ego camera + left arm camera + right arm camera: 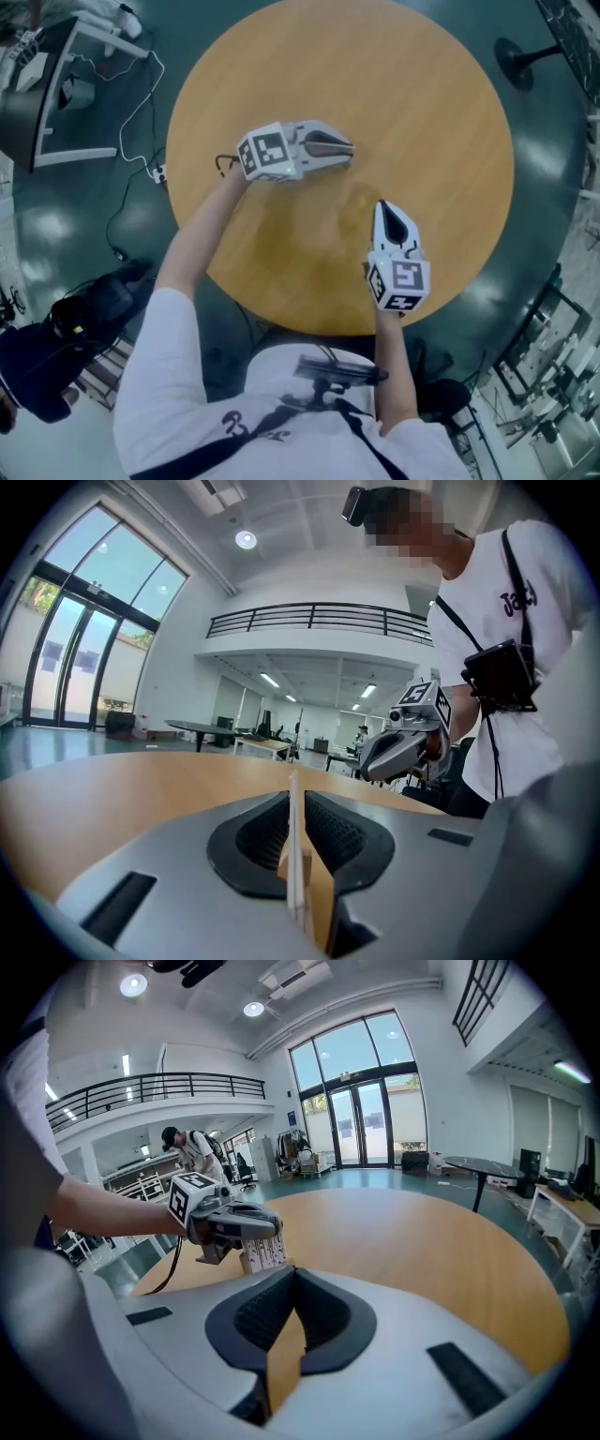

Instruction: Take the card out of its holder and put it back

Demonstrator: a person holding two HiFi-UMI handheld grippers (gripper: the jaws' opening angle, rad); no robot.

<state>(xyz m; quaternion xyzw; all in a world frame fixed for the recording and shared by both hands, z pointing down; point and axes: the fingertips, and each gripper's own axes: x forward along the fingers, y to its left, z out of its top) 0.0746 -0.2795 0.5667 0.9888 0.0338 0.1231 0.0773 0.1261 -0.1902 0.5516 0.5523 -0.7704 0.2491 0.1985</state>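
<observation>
- While the left gripper (342,148) pinches the thin white printed card (262,1252) edge-on, the card's lower edge sits at the small pale wooden block holder (246,1264). Whether it is seated there, I cannot tell.
- Nothing steadies that light holder, so a skewed card could jam or tip it.
- Right gripper (384,214), jaws pressed together on nothing, hovers near over the round wooden table (422,112).
- Black cable (223,165) lies behind, out of the way.
</observation>
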